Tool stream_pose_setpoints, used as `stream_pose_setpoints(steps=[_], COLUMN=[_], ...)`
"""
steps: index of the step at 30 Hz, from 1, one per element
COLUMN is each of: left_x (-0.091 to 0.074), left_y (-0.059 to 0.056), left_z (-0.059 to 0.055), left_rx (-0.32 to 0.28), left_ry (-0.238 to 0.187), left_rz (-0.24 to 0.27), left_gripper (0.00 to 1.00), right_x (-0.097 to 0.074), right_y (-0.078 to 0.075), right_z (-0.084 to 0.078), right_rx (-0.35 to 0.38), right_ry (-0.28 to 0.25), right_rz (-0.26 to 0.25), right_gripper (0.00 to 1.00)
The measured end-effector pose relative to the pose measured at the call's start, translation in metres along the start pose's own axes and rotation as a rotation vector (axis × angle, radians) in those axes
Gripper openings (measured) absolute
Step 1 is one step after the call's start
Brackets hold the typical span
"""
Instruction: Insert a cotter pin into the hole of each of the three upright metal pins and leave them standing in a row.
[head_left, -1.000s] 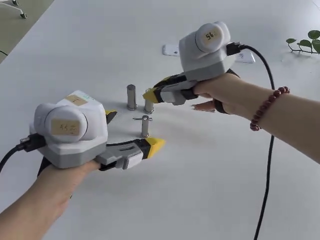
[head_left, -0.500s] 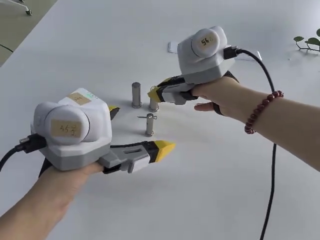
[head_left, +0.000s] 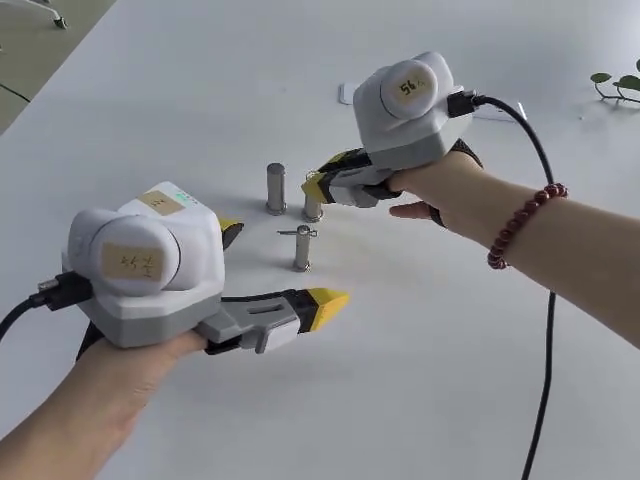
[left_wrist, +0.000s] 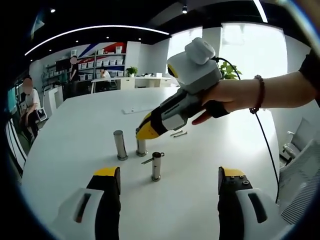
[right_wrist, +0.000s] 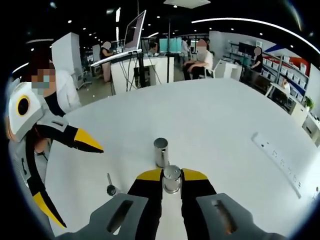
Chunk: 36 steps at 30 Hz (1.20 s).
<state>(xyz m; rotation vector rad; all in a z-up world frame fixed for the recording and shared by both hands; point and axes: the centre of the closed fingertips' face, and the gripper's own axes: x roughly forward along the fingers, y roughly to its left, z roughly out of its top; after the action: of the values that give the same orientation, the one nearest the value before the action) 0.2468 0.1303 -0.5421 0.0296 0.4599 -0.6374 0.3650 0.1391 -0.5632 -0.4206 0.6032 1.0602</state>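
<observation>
On the white table (head_left: 420, 350), the right gripper (head_left: 316, 187) has its yellow-tipped fingers closed tight around the top of the middle upright grey steel pin (right_wrist: 172, 179). The left gripper (left_wrist: 169, 172) has its fingers spread wide, holding nothing; its body is at 8 o'clock of the pins. The front upright steel pin (head_left: 302, 250) carries a thin wire cotter pin (head_left: 293, 233) crosswise through its head. The bare third steel pin (head_left: 276, 188) stands at 11 o'clock of it, the gripped one near 12.

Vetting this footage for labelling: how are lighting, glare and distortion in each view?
Head view: even light, faint shadows on the table, sharp. Left gripper view: fisheye bending, window blown out behind the right gripper. Right gripper view: curved table edge, the pin between its jaws crisp.
</observation>
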Motion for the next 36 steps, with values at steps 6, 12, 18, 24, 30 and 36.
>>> stream_pose_setpoints(steps=[6, 12, 18, 24, 30, 36], left_x=[0.000, -0.002, -0.004, -0.006, -0.009, -0.011], left_y=[-0.001, -0.002, -0.006, -0.008, -0.012, -0.014], left_z=[0.002, 0.003, 0.004, 0.006, 0.007, 0.009], left_rx=[0.014, 0.021, 0.022, 0.028, 0.039, 0.041], left_ry=[-0.003, -0.003, -0.006, -0.008, -0.019, -0.024], left_rz=[0.002, 0.006, 0.007, 0.010, 0.006, 0.006], left_gripper=[0.80, 0.79, 0.79, 0.79, 0.78, 0.78], right_x=[-0.007, -0.020, -0.035, -0.045, -0.056, -0.065], right_y=[-0.002, 0.001, 0.005, 0.011, 0.020, 0.031], right_z=[-0.006, -0.014, -0.029, -0.037, -0.040, -0.042], right_rx=[0.014, 0.021, 0.012, 0.006, 0.002, -0.008], right_ry=[0.010, 0.018, 0.043, 0.054, 0.045, 0.041], right_rz=[0.000, 0.008, 0.008, 0.026, 0.048, 0.063], right_gripper=[0.08, 0.08, 0.08, 0.08, 0.08, 0.08])
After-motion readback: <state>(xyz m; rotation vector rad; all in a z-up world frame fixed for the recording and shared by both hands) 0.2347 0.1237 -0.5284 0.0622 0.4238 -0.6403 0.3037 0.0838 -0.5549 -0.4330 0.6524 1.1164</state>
